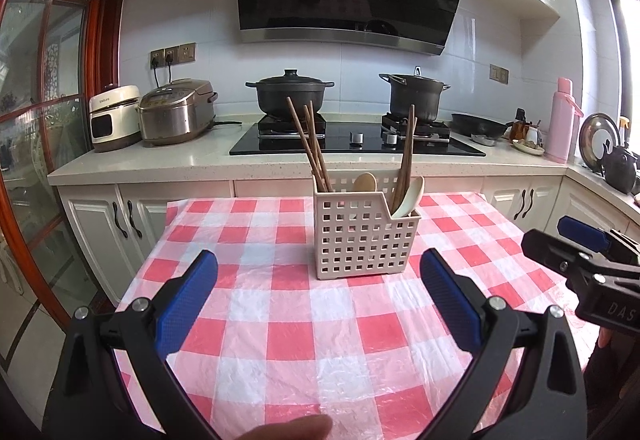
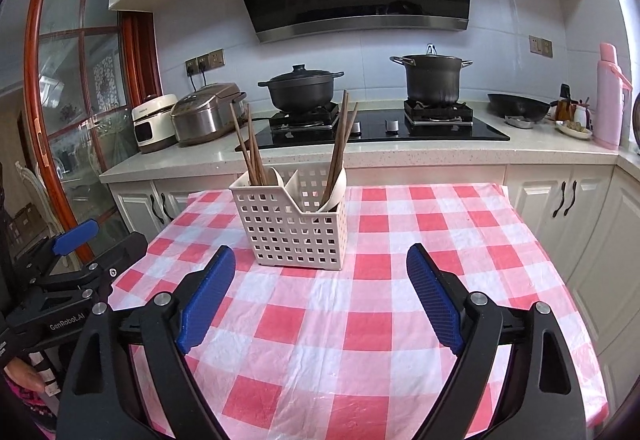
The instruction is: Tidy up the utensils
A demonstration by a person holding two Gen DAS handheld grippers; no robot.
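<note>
A white perforated utensil basket (image 1: 362, 236) stands on the red-and-white checked tablecloth (image 1: 280, 340); it also shows in the right wrist view (image 2: 294, 230). It holds brown chopsticks (image 1: 310, 144) in its left compartment, more chopsticks (image 1: 407, 156) and a white spoon (image 1: 412, 196) in its right, and a wooden spoon (image 1: 365, 182) behind. My left gripper (image 1: 318, 280) is open and empty, short of the basket. My right gripper (image 2: 320, 276) is open and empty, just before the basket. Each gripper shows at the edge of the other's view.
Behind the table runs a counter (image 1: 192, 156) with two rice cookers (image 1: 176, 112), a black hob with two dark pots (image 1: 294, 92), a wok (image 1: 478, 125) and a pink flask (image 1: 562, 120). White cabinets stand below. A glass door (image 1: 44, 120) is at the left.
</note>
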